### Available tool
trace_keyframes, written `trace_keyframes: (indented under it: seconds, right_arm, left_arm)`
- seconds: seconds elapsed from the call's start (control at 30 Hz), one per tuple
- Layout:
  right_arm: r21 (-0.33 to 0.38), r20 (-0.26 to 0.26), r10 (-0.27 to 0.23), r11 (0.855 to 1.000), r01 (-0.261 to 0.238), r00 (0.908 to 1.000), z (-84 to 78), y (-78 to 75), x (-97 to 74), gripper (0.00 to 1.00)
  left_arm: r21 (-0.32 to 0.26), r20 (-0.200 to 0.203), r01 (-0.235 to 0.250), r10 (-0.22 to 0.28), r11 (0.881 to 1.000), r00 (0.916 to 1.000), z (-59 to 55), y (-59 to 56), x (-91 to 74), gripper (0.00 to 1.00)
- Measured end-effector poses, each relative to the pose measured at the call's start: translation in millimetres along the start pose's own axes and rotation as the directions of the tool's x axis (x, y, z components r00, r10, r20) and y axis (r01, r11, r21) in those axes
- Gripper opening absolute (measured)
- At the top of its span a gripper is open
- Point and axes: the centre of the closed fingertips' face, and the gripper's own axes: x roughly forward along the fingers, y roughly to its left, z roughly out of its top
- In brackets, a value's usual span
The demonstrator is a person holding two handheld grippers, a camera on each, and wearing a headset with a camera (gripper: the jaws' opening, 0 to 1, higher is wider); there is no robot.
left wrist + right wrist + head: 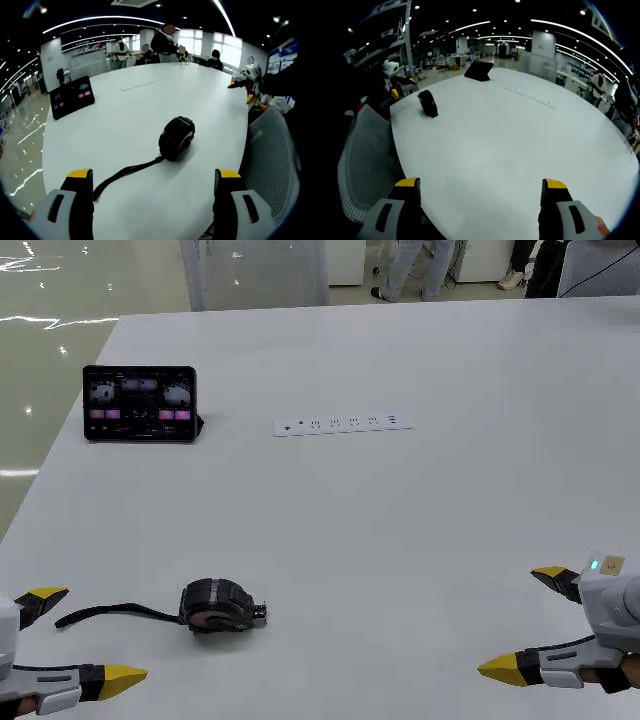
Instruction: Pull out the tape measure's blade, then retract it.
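Note:
A black tape measure (218,605) lies on the white table (420,510) near its front edge, blade in, with its black wrist strap (100,615) trailing to the left. My left gripper (88,634) is open just left of the strap's end, its yellow-tipped fingers apart and holding nothing. In the left gripper view the tape measure (176,137) sits a short way ahead between the open jaws of my left gripper (154,180). My right gripper (522,621) is open far to the right, well apart from the tape measure (428,103), and nothing sits between its fingers.
A dark tablet (139,403) stands propped at the table's back left. A white power strip (342,424) lies flat at mid-table. A grey mesh chair (272,150) is against the table's near edge. People stand beyond the far end.

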Motion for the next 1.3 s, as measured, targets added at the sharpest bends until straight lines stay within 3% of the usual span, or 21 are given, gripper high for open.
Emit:
trace_keyframes:
  seconds: [0.57,0.67,0.83,1.17,1.3]
  right_arm:
    - [-0.006,0.008,-0.003,1.000,0.003,1.0000,1.4,1.3,-0.6,0.99]
    - [-0.007,0.012,-0.008,1.000,0.008,0.9999,2.5,-0.7,-0.5,0.99]
    - [-0.024,0.023,-0.016,1.000,0.017,0.9996,6.7,-2.1,1.5,0.99]
    - [-0.050,-0.010,0.068,0.996,-0.069,0.9976,7.1,3.9,20.1,0.99]
    - [-0.078,-0.020,0.107,0.991,-0.108,0.9941,10.0,9.5,26.4,0.99]
  left_arm:
    - [-0.006,0.003,0.005,-0.005,1.000,1.0000,2.1,1.5,0.4,0.99]
    - [0.015,-0.009,-0.009,0.009,1.000,0.9999,2.3,4.7,0.6,0.99]
    - [0.006,-0.025,0.013,-0.013,1.000,0.9996,0.9,2.6,2.9,0.99]
    - [0.039,-0.051,0.071,-0.069,0.997,0.9963,6.3,-5.7,11.8,0.99]
    - [0.093,-0.063,0.097,-0.091,0.991,0.9939,10.3,-7.9,16.7,0.99]
